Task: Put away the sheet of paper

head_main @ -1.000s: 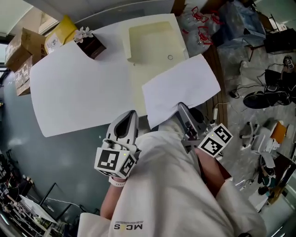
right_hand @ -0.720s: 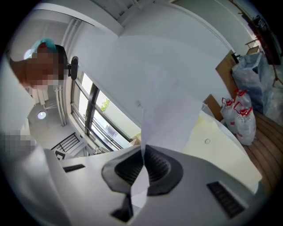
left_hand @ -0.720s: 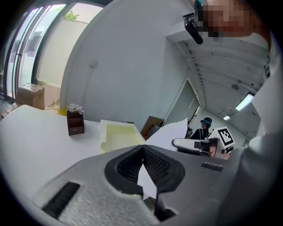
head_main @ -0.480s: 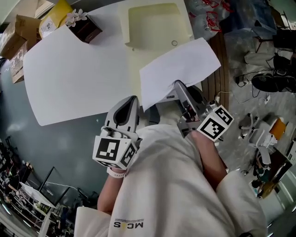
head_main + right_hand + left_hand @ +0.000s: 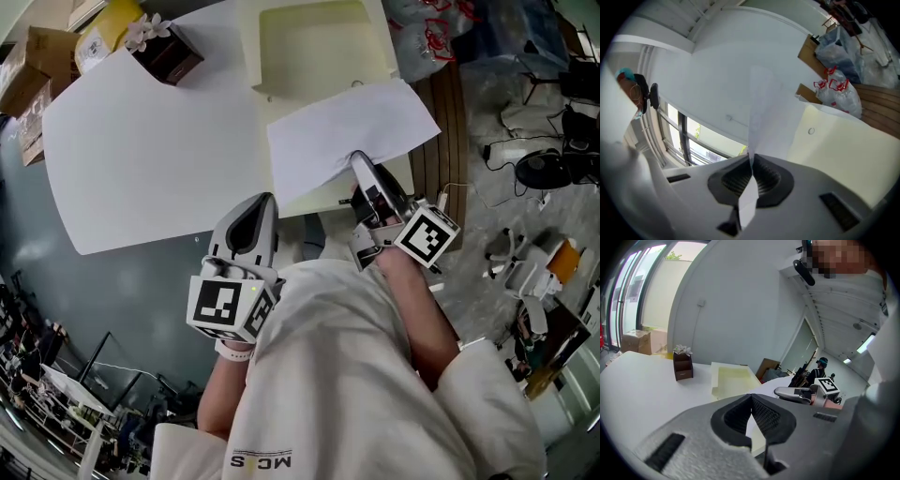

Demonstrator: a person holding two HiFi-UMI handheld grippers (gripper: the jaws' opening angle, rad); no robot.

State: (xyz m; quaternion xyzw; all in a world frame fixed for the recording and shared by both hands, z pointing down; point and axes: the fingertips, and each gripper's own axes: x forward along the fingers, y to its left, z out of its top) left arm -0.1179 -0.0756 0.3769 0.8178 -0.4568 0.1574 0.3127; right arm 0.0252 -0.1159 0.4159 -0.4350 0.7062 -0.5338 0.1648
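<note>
Both tongs were pinched narrow: the right gripper (image 5: 360, 164) clamped the near edge of the sheet of paper (image 5: 347, 131), holding it over the cream tray (image 5: 314, 42) at the table's (image 5: 150, 159) far right corner, likely to lay it inside. The left gripper (image 5: 260, 211) was closed on nothing. From the head view, the sheet hid the tray's near rim and whether the two touched.

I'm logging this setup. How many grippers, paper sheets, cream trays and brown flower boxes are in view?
grippers: 2 (left gripper, right gripper)
sheet of paper: 1
cream tray: 1
brown box with flowers: 1
Total: 5
</note>
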